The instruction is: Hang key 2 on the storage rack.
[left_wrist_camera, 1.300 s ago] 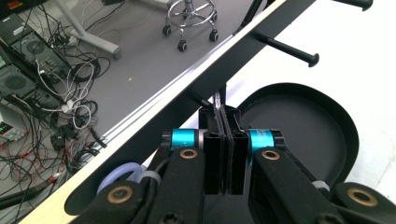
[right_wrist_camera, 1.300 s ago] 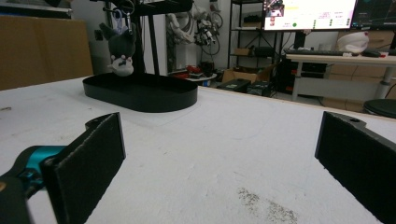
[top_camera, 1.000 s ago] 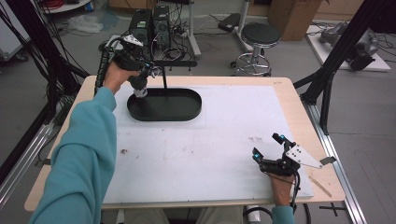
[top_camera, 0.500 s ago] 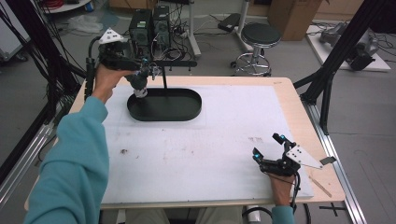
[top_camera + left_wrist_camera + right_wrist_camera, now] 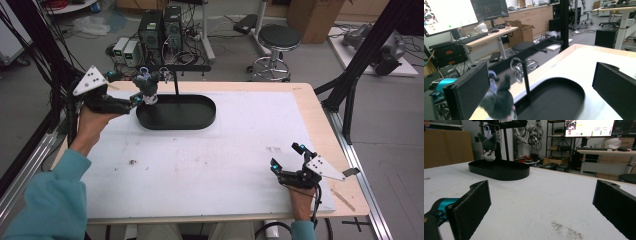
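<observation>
A small dark grey plush toy point(image 5: 148, 89) hangs by a loop from the crossbar of a black stand point(image 5: 176, 80). The stand rises from a black oval tray point(image 5: 195, 117) at the table's far left. My left gripper point(image 5: 136, 97) is just left of the toy, jaws pointing at it. In the left gripper view the jaws stand wide open, and the blurred toy point(image 5: 497, 102) sits close to the left one, with a metal ring point(image 5: 517, 72) on the bar behind. My right gripper point(image 5: 287, 162) rests open near the front right edge. From it I see the toy point(image 5: 488, 147) and the tray point(image 5: 499, 170) far off.
A white mat point(image 5: 225, 160) covers most of the wooden table point(image 5: 312, 100). Small dark smudges point(image 5: 132, 162) mark the mat. A stool point(image 5: 280, 37) and computer boxes point(image 5: 157, 27) stand on the floor behind the table. Black frame posts point(image 5: 350, 85) rise at the right side.
My left hand and gripper have swung leftward and back from over the stand, now pointing at the toy from its left. The toy stays on the bar. The right gripper has not moved.
</observation>
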Demonstrator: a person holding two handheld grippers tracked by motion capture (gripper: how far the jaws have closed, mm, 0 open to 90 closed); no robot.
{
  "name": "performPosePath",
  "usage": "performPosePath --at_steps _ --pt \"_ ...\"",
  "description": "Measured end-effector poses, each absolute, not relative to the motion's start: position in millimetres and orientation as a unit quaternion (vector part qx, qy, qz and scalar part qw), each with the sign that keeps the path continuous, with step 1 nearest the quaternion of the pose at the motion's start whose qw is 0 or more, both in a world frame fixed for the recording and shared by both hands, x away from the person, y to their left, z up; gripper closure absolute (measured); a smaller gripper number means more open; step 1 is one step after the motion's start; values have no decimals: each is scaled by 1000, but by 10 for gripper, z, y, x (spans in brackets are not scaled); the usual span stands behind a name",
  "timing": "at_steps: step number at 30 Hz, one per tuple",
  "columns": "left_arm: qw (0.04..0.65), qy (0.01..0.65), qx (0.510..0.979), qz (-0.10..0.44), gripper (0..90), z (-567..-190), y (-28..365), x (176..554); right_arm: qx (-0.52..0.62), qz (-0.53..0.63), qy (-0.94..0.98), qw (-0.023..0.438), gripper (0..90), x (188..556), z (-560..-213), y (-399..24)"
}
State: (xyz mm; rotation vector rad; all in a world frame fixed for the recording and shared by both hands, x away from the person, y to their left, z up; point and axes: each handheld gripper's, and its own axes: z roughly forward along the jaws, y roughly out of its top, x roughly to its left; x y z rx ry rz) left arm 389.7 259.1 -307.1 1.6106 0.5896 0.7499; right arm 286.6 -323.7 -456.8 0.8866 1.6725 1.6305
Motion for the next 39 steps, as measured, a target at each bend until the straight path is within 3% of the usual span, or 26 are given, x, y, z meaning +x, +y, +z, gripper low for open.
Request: performPosePath --at_steps 9,21,30,39 --pt "622 254 673 308 17 -3565 2707 3337 338 618 636 315 8 2863 -4568 -3227" --pt "639 266 654 306 17 -4334 2802 2894 335 616 638 319 8 2872 -4566 -3232" --pt "646 269 645 308 17 -4572 2804 2810 337 618 637 315 7 2861 -4567 -3227" --pt "650 282 633 312 17 -4580 2830 2806 335 617 636 319 8 2863 -4569 -3230"
